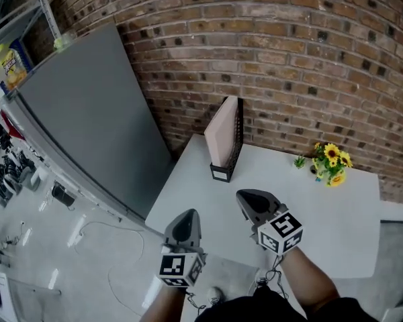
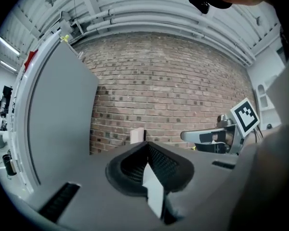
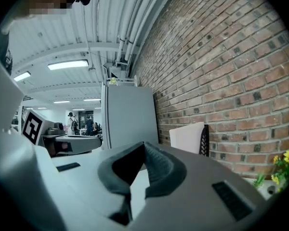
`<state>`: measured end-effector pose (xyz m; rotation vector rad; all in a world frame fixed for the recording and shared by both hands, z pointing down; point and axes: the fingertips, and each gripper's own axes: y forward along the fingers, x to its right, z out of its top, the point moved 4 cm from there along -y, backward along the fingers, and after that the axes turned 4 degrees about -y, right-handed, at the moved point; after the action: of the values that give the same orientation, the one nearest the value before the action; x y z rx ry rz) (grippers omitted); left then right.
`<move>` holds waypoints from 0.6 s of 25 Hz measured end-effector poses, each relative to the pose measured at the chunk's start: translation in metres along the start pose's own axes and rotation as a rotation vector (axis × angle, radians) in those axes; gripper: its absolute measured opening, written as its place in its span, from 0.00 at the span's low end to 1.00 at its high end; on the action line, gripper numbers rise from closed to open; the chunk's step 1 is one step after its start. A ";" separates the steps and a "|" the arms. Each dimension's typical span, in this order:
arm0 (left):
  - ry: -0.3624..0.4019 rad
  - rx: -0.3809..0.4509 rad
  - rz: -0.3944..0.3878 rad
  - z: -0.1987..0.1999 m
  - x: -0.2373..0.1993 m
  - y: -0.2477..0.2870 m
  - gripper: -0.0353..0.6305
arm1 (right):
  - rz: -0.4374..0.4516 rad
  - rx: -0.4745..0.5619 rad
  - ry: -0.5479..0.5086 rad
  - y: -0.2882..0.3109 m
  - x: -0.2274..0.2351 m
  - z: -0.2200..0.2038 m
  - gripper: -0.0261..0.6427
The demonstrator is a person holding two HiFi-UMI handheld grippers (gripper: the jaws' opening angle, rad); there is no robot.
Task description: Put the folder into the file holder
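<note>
Jaws of the left gripper (image 1: 186,224) are clenched tip to tip with nothing between them, and the right gripper (image 1: 252,204), just beside it on its right, is closed and empty in the same way. Both point level across the white table (image 1: 322,213) from its near edge. Straight ahead of the left gripper, and well apart from both, the pink folder (image 1: 221,138) stands upright inside the black mesh file holder (image 1: 236,143) at the table's far side. The task therefore looks done, and what remains is probably only a clean finish. Judged from here, that means keeping both grippers closed and low, well clear of the holder, so that nothing nudges the light mesh or tips the folder. A glance to check that the folder sits fully down against the holder's base would also help. The tabletop between grippers and holder is bare. Off to the right of the right gripper, a small bunch of yellow flowers (image 1: 332,162) sits near the table's far edge. Beyond the holder rises a brick wall (image 1: 289,45). To the left of the left gripper a tall grey cabinet (image 1: 87,119) stands against that wall, with shelving (image 1: 10,62) and a pale floor (image 1: 47,260) further left.
</note>
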<state>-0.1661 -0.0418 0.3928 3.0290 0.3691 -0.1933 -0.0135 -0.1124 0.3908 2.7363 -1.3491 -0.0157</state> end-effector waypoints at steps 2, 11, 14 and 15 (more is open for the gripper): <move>-0.003 0.006 -0.038 0.000 -0.003 -0.001 0.06 | -0.042 0.000 0.007 -0.005 -0.004 0.000 0.04; -0.034 0.006 -0.156 -0.005 -0.003 -0.008 0.06 | -0.178 -0.013 0.015 -0.032 -0.014 -0.002 0.04; -0.047 0.006 -0.187 -0.008 0.002 -0.010 0.06 | -0.210 -0.020 0.012 -0.042 -0.017 -0.003 0.04; -0.049 0.006 -0.196 -0.008 0.003 -0.011 0.06 | -0.218 -0.021 0.011 -0.045 -0.018 -0.004 0.04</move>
<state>-0.1649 -0.0300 0.3998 2.9848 0.6627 -0.2808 0.0110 -0.0708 0.3899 2.8459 -1.0355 -0.0294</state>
